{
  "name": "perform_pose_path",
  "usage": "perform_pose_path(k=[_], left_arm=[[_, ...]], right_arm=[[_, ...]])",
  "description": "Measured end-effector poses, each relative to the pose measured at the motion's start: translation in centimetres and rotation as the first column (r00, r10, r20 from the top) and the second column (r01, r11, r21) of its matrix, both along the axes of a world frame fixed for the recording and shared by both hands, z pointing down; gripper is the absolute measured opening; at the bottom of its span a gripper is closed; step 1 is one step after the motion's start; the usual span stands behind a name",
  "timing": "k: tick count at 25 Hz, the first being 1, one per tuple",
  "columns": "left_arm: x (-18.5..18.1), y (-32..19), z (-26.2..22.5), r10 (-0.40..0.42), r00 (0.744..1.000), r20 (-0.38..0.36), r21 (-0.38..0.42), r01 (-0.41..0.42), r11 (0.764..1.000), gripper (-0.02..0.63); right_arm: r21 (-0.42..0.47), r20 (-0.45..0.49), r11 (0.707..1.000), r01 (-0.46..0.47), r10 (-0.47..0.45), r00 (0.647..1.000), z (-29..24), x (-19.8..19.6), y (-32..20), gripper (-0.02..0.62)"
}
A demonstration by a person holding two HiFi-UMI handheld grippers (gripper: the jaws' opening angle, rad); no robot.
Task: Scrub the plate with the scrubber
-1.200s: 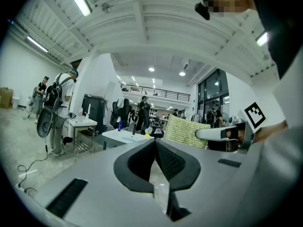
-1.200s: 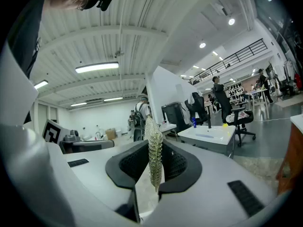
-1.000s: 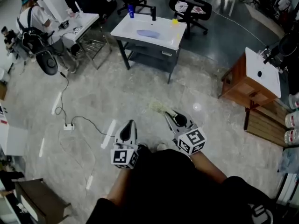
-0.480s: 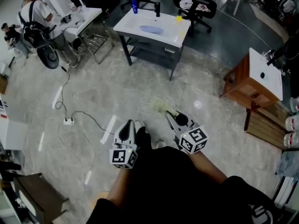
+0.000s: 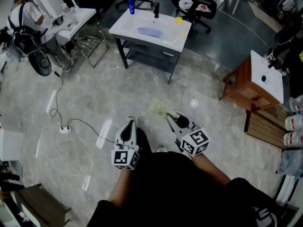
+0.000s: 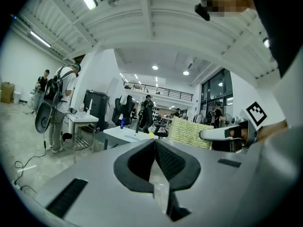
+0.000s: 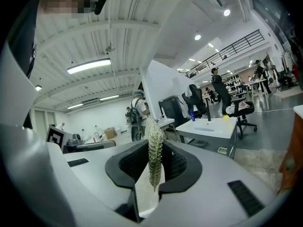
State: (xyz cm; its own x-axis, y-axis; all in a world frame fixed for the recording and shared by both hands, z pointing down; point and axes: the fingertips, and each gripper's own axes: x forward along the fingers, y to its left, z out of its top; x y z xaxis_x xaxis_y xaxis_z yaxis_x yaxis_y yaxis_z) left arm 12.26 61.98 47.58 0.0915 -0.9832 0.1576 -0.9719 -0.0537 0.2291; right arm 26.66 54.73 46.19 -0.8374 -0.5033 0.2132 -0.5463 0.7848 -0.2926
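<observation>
A pale blue plate (image 5: 149, 32) lies in the white sink table (image 5: 168, 40) far ahead across the floor. My right gripper (image 5: 169, 117) is held at waist height, shut on a greenish-yellow scrubber (image 5: 160, 109) that sticks out past its tips. In the right gripper view the scrubber (image 7: 152, 138) stands edge-on between the pads. My left gripper (image 5: 130, 124) hangs beside it, shut and empty; its jaws (image 6: 155, 144) meet with nothing between them. From the left gripper view the scrubber (image 6: 189, 132) shows at the right.
A blue bottle (image 5: 131, 6), a black faucet (image 5: 156, 9) and a small yellow thing (image 5: 178, 19) stand on the sink table. A wooden cabinet (image 5: 253, 84) is at the right, an office chair (image 5: 196, 6) behind. A person (image 5: 23, 18) stands at a desk far left. A power strip (image 5: 63, 130) lies on the floor.
The view has swung slightly as the person steps; a shoe showed between the grippers half a second ago. Both grippers keep their places and grips.
</observation>
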Motion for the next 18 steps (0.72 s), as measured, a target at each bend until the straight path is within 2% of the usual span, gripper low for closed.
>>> perform_pose_path(k=[6,12,18], left_arm=[[-4.3,-7.0,1.8,0.072,0.997,-0.001,-0.033,-0.072,0.997,0.003],[-10.8,-15.0,2.1,0.084,0.996,-0.023,-0.013,-0.084,0.996,0.003],[-16.4,-21.0,0.6,0.129,0.989,-0.075,-0.008,-0.13,0.991,0.003]], right_arm=[[-0.01,-0.042,0.999,-0.042,0.041,0.998,0.9,-3.8,-6.2,0.061],[-0.016,-0.063,0.998,-0.068,0.067,0.996,0.9,-9.6,-13.6,0.061],[-0.029,-0.072,0.998,-0.064,0.062,0.995,-0.1,-16.8,-18.7,0.061]])
